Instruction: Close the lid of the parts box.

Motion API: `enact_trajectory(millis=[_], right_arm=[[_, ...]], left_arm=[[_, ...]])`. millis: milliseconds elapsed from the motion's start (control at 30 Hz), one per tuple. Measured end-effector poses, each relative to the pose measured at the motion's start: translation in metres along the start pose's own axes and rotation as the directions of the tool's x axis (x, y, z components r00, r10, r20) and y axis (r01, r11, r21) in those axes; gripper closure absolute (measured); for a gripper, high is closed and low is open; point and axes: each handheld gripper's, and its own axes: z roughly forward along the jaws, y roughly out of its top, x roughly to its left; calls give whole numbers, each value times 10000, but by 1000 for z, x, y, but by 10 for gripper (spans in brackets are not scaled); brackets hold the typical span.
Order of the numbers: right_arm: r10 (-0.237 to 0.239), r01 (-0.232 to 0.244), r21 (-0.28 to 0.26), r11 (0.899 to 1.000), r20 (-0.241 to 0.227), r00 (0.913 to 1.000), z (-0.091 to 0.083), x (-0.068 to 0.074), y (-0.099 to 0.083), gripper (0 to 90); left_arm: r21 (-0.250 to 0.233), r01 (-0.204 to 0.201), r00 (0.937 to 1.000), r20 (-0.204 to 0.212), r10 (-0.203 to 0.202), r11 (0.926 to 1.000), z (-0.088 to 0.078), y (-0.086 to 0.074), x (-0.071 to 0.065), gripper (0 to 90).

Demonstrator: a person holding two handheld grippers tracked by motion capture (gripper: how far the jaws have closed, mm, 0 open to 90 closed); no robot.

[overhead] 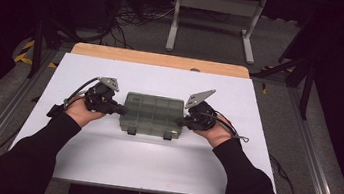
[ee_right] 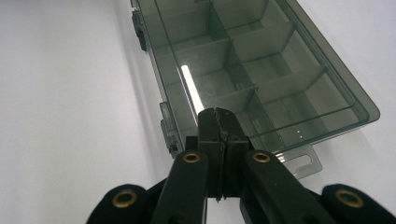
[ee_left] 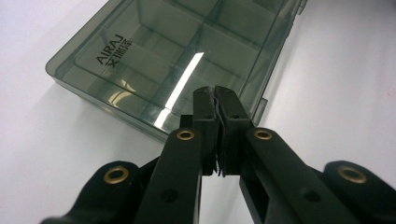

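Smoky translucent compartment box (overhead: 152, 114), lid down, latches toward the person, mid white surface (overhead: 102, 153); left tool (overhead: 122, 109) and right tool (overhead: 181, 122), both fully closed and empty, at its two ends; step: bracing; next, likely releasing the latches.

A smoky translucent glossy plastic compartment box (overhead: 152, 113) is reflecting light at frame centre, lying on a smooth matt white tabletop (overhead: 116, 160) edged in wood.
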Motion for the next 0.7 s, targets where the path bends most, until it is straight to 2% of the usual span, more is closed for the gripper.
enact_trajectory(millis=[367, 700], right_arm=[[79, -77, 192, 9998, -79, 9999, 2, 0, -1, 899], [-20, 20, 288, 9996, 10, 10000, 4, 1, -1, 899]], left_arm=[[346, 47, 10000, 40, -48, 9994, 4, 0, -1, 879], [593, 78, 9992, -406, -54, 9982, 9, 0, -2, 897]])
